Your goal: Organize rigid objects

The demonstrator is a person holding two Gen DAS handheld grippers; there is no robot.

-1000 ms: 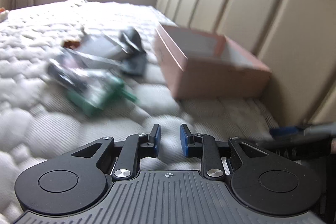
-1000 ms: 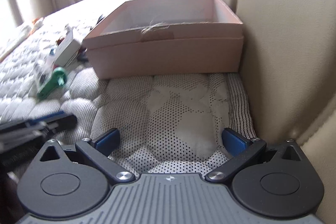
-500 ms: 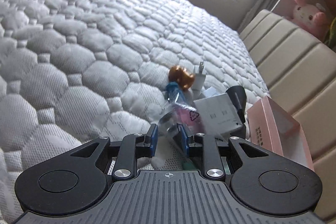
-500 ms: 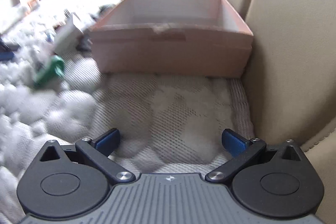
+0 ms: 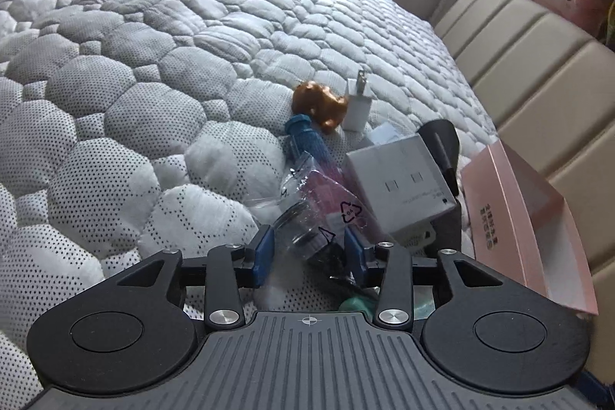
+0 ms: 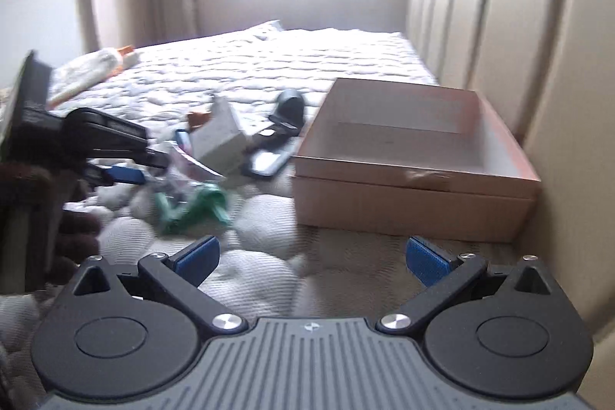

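Now straddling, part-open, left gripper (image 5: 309, 254) around clear bagged item (image 5: 307, 214) in the bed (image 5: 153, 64) clutter, likely picking; next calling for closing. Then hovering wide and empty, right gripper (image 6: 311, 258) near pink box (image 6: 415, 175).

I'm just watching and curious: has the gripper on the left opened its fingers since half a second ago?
Yes. The left gripper now has a wider finger gap than before, and the clear plastic bag sits between its blue pads, beside the white box.
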